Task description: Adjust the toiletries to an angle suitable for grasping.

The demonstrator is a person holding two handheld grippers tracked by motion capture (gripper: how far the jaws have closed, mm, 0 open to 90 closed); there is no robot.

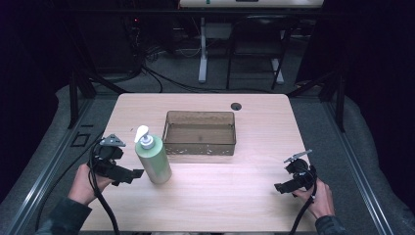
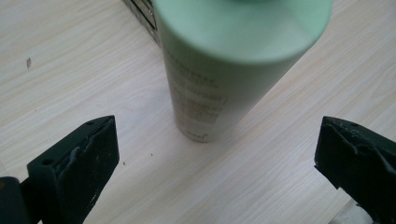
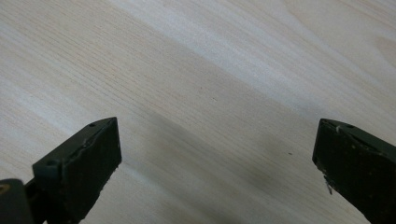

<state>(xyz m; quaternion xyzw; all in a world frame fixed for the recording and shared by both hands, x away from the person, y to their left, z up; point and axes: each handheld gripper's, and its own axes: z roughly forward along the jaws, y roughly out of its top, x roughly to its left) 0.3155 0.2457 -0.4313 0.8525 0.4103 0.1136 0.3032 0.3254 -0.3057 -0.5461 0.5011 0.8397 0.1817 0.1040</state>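
My surface [image 1: 244, 196] is a pale wood top with rounded corners. A green pump bottle [image 1: 154, 159] stands upright toward its left edge, near the front. A clear brown bin [image 1: 199, 142] sits just beside it, at the middle. A small dark round hole [image 1: 236, 106] marks the far edge.

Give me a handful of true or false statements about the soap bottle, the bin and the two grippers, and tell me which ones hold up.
1. The green pump bottle stands upright on the table. True.
2. The left gripper is clamped on the bottle. False: its jaws are wide apart, with the bottle just ahead of them.
3. The bottle sits inside the clear bin. False: it stands on the table beside the bin's front left corner.
4. The right gripper is open over bare tabletop. True.
5. The bottle's pump head is white. True.
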